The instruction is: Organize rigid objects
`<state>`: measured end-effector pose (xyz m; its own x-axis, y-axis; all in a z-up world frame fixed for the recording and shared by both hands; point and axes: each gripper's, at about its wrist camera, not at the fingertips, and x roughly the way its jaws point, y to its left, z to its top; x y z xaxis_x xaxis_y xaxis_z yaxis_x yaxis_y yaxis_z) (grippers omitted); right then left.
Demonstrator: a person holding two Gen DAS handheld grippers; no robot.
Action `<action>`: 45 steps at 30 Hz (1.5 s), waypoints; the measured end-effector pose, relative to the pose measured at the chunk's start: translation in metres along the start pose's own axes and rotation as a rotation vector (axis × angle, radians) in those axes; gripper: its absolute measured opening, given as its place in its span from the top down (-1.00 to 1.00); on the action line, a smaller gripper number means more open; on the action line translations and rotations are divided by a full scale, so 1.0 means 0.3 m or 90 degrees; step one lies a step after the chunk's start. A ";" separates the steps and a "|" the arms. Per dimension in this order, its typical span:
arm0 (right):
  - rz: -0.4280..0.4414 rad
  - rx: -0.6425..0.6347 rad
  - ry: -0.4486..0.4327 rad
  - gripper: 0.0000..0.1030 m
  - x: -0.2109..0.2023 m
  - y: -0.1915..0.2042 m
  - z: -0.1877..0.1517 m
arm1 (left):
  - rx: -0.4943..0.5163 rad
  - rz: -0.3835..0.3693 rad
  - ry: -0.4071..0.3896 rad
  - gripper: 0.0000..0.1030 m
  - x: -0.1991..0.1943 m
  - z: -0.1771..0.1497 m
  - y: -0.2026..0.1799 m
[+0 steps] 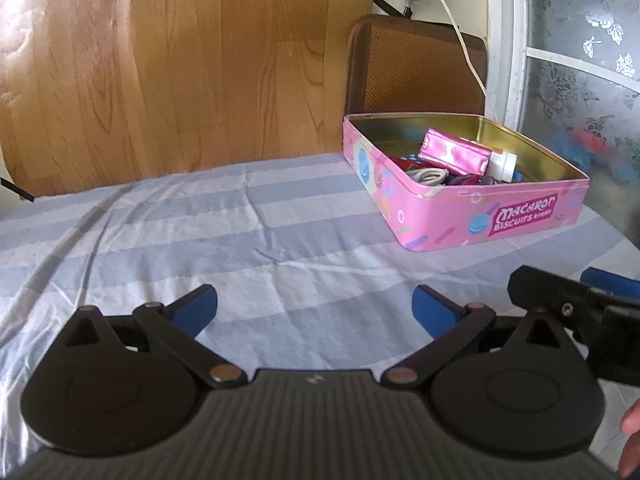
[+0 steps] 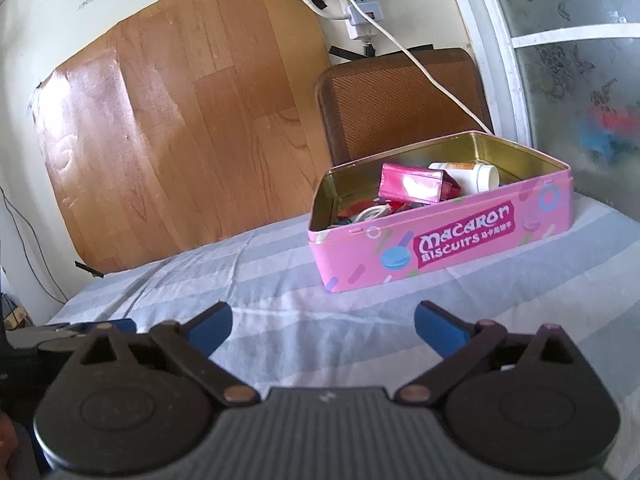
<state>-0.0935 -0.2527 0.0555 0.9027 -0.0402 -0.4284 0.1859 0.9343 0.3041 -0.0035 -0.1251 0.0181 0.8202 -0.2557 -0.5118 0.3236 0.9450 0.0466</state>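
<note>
Found both grippers low over a bed sheet [image 1: 280,240], striped blue and white, side by side. Left gripper [image 1: 315,304]: jaws spread wide, nothing between them but cloth. Right gripper [image 2: 323,326]: jaws likewise wide and empty, pointing toward the pink biscuit tin [image 2: 460,248].

Located the tin ahead and to the right on the sheet, lid off, close to the far wall and a brown woven chair back [image 2: 400,108]. Inside, heaped rather than laid flat: a shiny pink pouch [image 2: 412,186], a white bottle [image 2: 476,176] on its side, a pale coiled cord [image 2: 370,213], plus darker small items too jumbled to name. Saw no loose object on the sheet in either view, so judged the gathering largely done.

Risks from here, as judgement only:
1. Pouch riding near rim height; could slide out if the tin were nudged or lifted by 1 wall, since soft bedding gives no firm footing.
2. Tin apt to tip or skid on loose cloth under a push from 1 side.
3. Thin metal walls, smooth and wide; a pinch on 1 wall alone likely to slip or tilt the load.
4. 2 grippers close together; a sideways swing could knock one against the other.
5. White cable [image 2: 432,76] hanging behind the tin; a reach over the far rim might snag it.
</note>
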 end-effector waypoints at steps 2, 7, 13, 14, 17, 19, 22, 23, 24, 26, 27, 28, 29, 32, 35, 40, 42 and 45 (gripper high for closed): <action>-0.004 0.006 0.002 -0.99 0.001 -0.002 -0.002 | 0.002 0.009 -0.008 -1.00 -0.006 0.004 0.001; -0.011 0.017 0.001 -1.00 0.000 -0.013 -0.005 | 0.005 0.027 -0.011 -1.00 -0.010 0.004 0.000; -0.013 0.022 0.004 -1.00 0.003 -0.016 -0.009 | -0.005 0.010 0.003 -1.00 -0.012 0.003 0.000; -0.013 0.022 0.005 -1.00 0.003 -0.016 -0.010 | -0.005 0.011 0.004 -1.00 -0.013 0.003 -0.002; -0.012 0.023 0.006 -1.00 0.004 -0.022 -0.010 | 0.000 0.019 0.003 -1.00 -0.015 0.001 -0.008; -0.011 0.024 0.006 -1.00 0.004 -0.025 -0.010 | 0.003 0.027 0.005 -1.00 -0.015 0.000 -0.012; -0.013 0.026 0.006 -1.00 0.003 -0.024 -0.013 | 0.013 0.040 0.007 -1.00 -0.018 -0.004 -0.019; -0.012 0.026 0.006 -1.00 0.004 -0.025 -0.013 | 0.016 0.044 0.007 -1.00 -0.018 -0.005 -0.022; -0.012 0.026 0.007 -1.00 0.004 -0.025 -0.012 | 0.020 0.048 0.008 -1.00 -0.019 -0.006 -0.025; -0.011 0.027 0.007 -1.00 0.004 -0.025 -0.013 | 0.024 0.052 0.010 -1.00 -0.021 -0.007 -0.029; -0.011 0.027 0.007 -1.00 0.004 -0.026 -0.014 | 0.023 0.050 0.012 -1.00 -0.021 -0.008 -0.028; -0.011 0.027 0.007 -1.00 0.003 -0.026 -0.015 | 0.021 0.049 0.015 -1.00 -0.020 -0.009 -0.028; -0.011 0.027 0.006 -1.00 0.002 -0.025 -0.015 | 0.019 0.048 0.019 -1.00 -0.019 -0.010 -0.028; -0.013 0.028 0.004 -1.00 -0.001 -0.026 -0.016 | 0.017 0.050 0.026 -1.00 -0.018 -0.014 -0.033; -0.015 0.032 0.003 -1.00 -0.001 -0.029 -0.017 | 0.018 0.048 0.031 -1.00 -0.018 -0.017 -0.039; -0.015 0.034 0.003 -1.00 -0.003 -0.029 -0.018 | 0.020 0.044 0.049 -1.00 -0.015 -0.030 -0.049; -0.015 0.035 0.004 -1.00 -0.004 -0.030 -0.019 | 0.016 0.045 0.062 -1.00 -0.010 -0.036 -0.052; -0.014 0.037 0.005 -1.00 -0.005 -0.032 -0.022 | 0.008 0.037 0.076 -1.00 -0.005 -0.043 -0.049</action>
<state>-0.0991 -0.2595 0.0476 0.8949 -0.0580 -0.4426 0.2286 0.9111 0.3429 -0.0155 -0.1360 0.0072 0.7760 -0.1733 -0.6065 0.2830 0.9550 0.0892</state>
